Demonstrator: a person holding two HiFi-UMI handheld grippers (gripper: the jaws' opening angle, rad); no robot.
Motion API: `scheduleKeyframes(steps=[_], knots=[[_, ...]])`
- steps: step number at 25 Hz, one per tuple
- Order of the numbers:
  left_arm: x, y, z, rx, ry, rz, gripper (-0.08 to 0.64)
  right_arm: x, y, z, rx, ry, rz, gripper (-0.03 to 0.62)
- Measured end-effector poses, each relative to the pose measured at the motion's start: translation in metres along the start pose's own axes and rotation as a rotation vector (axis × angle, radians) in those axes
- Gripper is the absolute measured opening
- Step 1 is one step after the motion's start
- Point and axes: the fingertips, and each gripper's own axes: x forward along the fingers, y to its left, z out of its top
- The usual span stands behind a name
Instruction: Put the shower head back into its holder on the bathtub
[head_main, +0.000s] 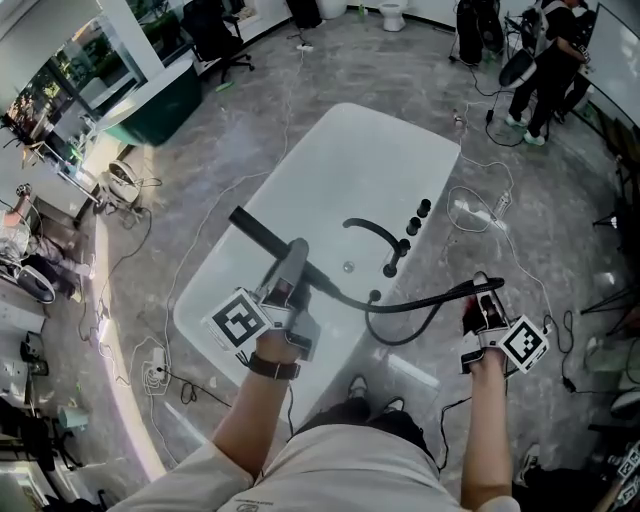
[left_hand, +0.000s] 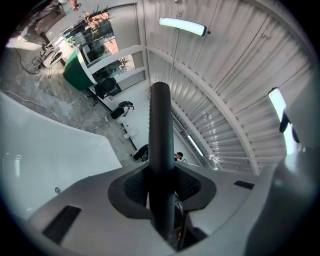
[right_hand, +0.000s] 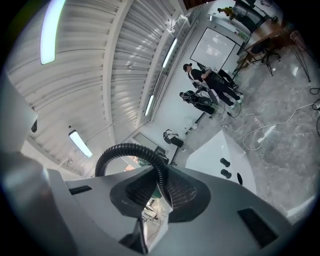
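Right gripper (head_main: 483, 300): nearest me, just off the near right corner of the bathtub (head_main: 340, 160). Its jaws pinch the black hose (head_main: 420, 300), I judge to lift the slack so it cannot tug at the head.
Left gripper (head_main: 290, 290): over the bathtub's near rim. Its jaws are clamped across the shower head (head_main: 262, 238), a pad on each side of the stem, which lets me steer the end.
Hose: ribbed and black. It sags in a loop beside the bathtub's near rim, between my two grippers.
Shower head: a slim, straight, matte black rod with no broad face. It is aslant above the bathtub's near half, out of its holder, with the free end towards the left wall.
Holder (head_main: 375, 296): I take it to be the small dark socket on the bathtub's near rim where the hose comes up, but it is too small to be sure.
Faucet (head_main: 372, 232): a black curved spout farther along that rim.
Knobs (head_main: 418, 215): black and round, just beyond the faucet.
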Motion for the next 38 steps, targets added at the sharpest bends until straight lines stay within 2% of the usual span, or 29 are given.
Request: scheduleKeyframes(steps=[3,6,12,21,28,34,38], knots=[[0.002,0.000,-0.011,0.077,0.035,0.009,0.115,0.007,0.026,0.026,-0.046,-0.035,0.055,0.069],[0.005,-0.008,-0.008,0.105,0.051,-0.017,0.115,0.019,0.069,0.050,-0.087,-0.070,0.120,0.069],[0.011,-0.034,-0.002,0.065,0.036,-0.085,0.115,0.031,0.121,0.078,-0.179,-0.113,0.269,0.069],[0.037,-0.050,0.005,0.061,-0.029,-0.080,0.115,0.065,0.163,0.114,-0.296,-0.092,0.431,0.069],[0.066,-0.043,0.007,0.112,-0.081,-0.031,0.115,0.116,0.159,0.119,-0.459,0.037,0.485,0.069],[0.075,-0.013,0.005,0.104,-0.104,0.049,0.115,0.145,0.146,0.102,-0.547,0.140,0.502,0.069],[0.079,-0.003,0.002,0.107,-0.119,0.071,0.115,0.151,0.140,0.103,-0.701,0.161,0.482,0.069]])
